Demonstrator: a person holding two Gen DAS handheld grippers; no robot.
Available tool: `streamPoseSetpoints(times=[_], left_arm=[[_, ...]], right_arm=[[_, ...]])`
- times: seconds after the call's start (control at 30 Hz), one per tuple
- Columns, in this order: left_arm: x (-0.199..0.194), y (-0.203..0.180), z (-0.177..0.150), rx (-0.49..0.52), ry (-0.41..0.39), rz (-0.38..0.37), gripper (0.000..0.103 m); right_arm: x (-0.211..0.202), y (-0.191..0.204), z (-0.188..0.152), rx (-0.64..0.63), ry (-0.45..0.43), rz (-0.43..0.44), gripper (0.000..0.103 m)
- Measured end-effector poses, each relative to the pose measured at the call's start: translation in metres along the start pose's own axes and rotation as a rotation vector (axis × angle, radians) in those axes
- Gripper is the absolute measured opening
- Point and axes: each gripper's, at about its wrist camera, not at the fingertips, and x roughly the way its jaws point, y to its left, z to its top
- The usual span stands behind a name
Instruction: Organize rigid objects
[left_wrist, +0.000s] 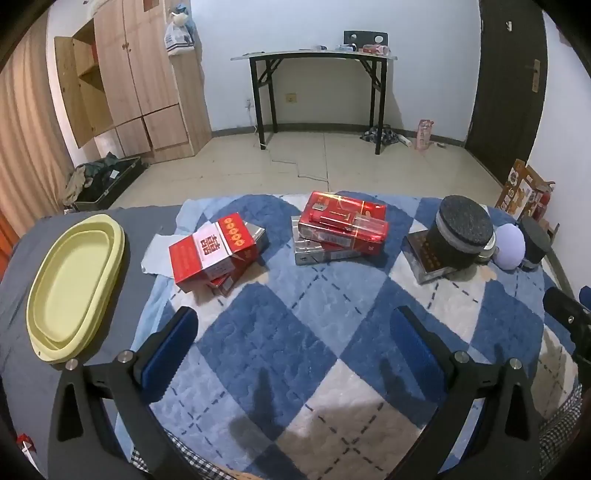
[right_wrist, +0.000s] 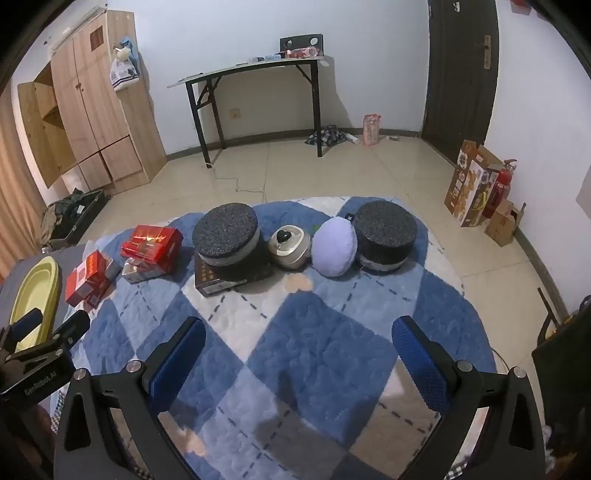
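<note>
Hovering wide-jawed and empty over the blue-and-white diamond-patterned quilted blanket (left_wrist: 314, 332): left gripper (left_wrist: 295, 350) and right gripper (right_wrist: 299, 365), probably surveying. Lying ungathered beyond: red cardboard boxes (left_wrist: 218, 251), dark speckled round tins (right_wrist: 225, 236), near the pale yellow oval tray (left_wrist: 74, 284). Showing only in the right view: a lidded metal pot (right_wrist: 290, 245).

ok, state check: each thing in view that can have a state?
left claw: open, empty
right claw: open, empty
yellow tray: empty, flat on the bed
open red carton: flap up, lying on another pack
red box stack: stacked, askew
wardrobe door: open
dark room door: closed
</note>
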Motion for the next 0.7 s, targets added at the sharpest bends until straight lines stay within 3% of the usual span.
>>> streamPoseSetpoints(times=[0.7], left_arm=[[0.002,-0.001,-0.003,0.024,0.006,0.015,0.103]], right_arm=[[0.003,0.000,0.001,0.010,0.022,0.005,0.102]])
